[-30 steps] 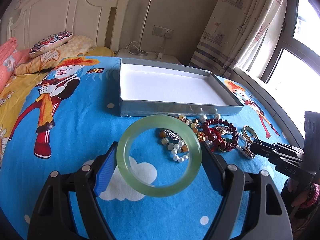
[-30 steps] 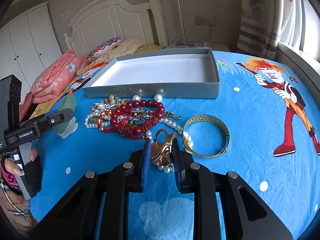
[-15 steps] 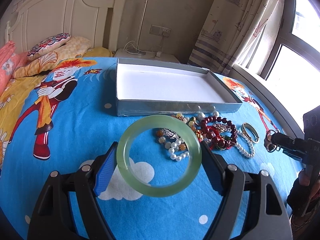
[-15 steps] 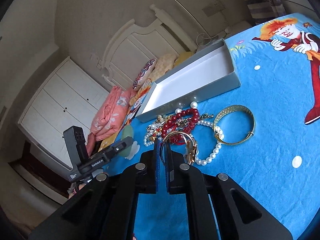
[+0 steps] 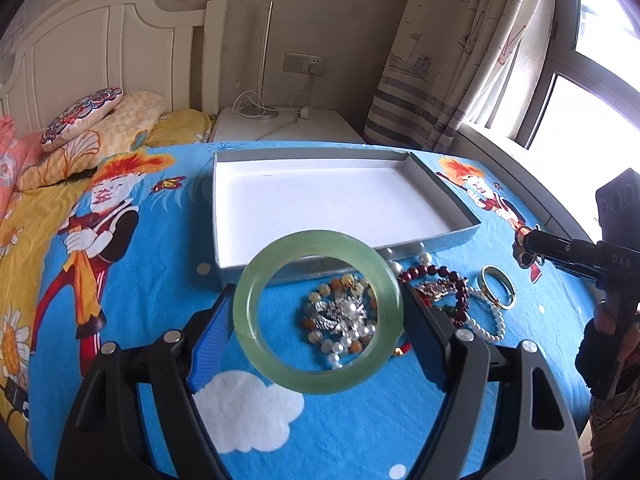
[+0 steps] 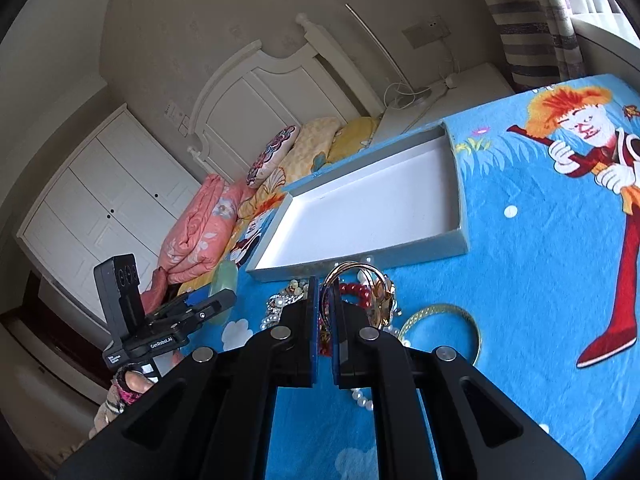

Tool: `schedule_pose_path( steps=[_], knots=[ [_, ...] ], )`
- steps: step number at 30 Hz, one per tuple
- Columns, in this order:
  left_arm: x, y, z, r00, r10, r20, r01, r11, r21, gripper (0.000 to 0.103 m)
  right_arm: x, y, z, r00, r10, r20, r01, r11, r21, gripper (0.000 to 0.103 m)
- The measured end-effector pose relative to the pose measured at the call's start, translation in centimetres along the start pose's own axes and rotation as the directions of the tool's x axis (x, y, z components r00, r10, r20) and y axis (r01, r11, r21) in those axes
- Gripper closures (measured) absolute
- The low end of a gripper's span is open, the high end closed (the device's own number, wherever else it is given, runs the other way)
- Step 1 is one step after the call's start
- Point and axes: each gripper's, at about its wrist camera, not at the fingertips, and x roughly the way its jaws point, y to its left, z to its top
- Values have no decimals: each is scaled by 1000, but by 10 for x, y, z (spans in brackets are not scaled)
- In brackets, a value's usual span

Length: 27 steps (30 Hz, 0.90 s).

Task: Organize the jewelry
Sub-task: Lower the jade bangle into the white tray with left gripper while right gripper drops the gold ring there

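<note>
My left gripper (image 5: pixel 318 312) is shut on a pale green jade bangle (image 5: pixel 256 304), held above the blue bedspread just before the grey box (image 5: pixel 444 194) with a white floor. My right gripper (image 6: pixel 327 300) is shut on a gold ring-shaped bracelet (image 6: pixel 352 270), lifted and tilted above the jewelry pile. The pile (image 5: pixel 344 316) of pearl strands, a red bead bracelet (image 5: pixel 440 272) and silver pieces lies in front of the box. A gold bangle (image 5: pixel 498 286) lies to the right of the pile; it also shows in the right wrist view (image 6: pixel 440 314).
The box has nothing in it. Pillows (image 5: pixel 80 120) and a headboard (image 5: pixel 100 52) stand at the far left, a white nightstand (image 5: pixel 288 128) behind the box, curtains (image 5: pixel 448 60) and a window at the right. A wardrobe (image 6: pixel 100 208) shows in the right wrist view.
My left gripper has risen and moved toward the box with the jade bangle. My right gripper has lifted the gold bracelet off the bedspread and tilted up.
</note>
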Motion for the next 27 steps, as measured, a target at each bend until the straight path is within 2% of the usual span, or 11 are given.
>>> schedule_pose_path(
  steps=[5,13,24,25,27],
  knots=[
    [21,12,31,999,21,-32,-21,1000,-1,25,24,1,31,999,-30,-24,30,999,-32,97],
    [66,28,68,992,49,-115,-50,999,-9,25,83,-13,75,977,-191,-98,182,979,-94,97],
    [119,47,99,974,155,-166,-159,987,-11,25,141,-33,117,909,-400,-115,375,908,-188,95],
    [123,48,101,972,163,-167,-168,986,-11,25,144,-36,120,905,-408,-118,383,904,-189,94],
    [129,47,105,971,182,-156,-184,983,4,25,151,-42,123,889,-438,-134,410,891,-198,83]
  ],
)
